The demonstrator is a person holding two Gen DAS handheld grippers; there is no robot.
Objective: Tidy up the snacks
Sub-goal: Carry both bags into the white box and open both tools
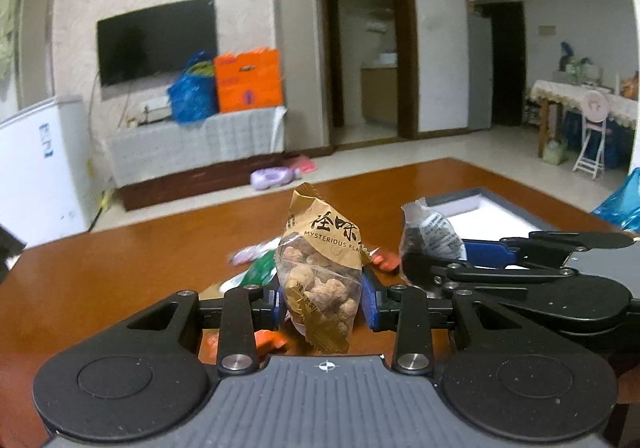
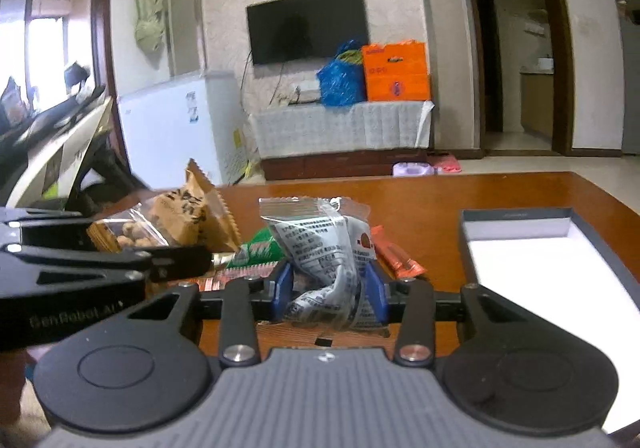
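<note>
- Snacks first: a loose pile point(image 2: 320, 260) sits on the wooden table point(image 1: 120, 268), and two packets are up off it, one in each gripper.
- Far left, the left gripper point(image 1: 325, 302) has its blue pads pinched on a gold packet point(image 1: 320, 272) of brown nuggets. The packet stands upright between the pads, top seal pointing up, lower seal hanging below the grip. Looks like a mid-body hold, so the bag won't swing or slip.
- Under and behind it, a green wrapper point(image 1: 258, 270) and orange wrappers point(image 1: 384, 260) lie flat on the table, waiting their turn by the look of it.
- Moving right, the right gripper point(image 2: 330, 294) is clamped on a crumpled clear packet point(image 2: 328, 244) with grey print. The film is bunched and twisted between the pads, so the hold is on the wrapper's waist, contents mostly hidden.
- The two grippers ride side by side, just beside each other, each showing in the other's view. My read: a two-handed pick, both packets carried at once.
- Far right, an open box point(image 2: 516, 224) with a dark rim and white inside sits on the table, near the pile. Nothing shows in the visible part of it.
- Judgement: that box is the likely home for both packets; the right one is closer to it.
</note>
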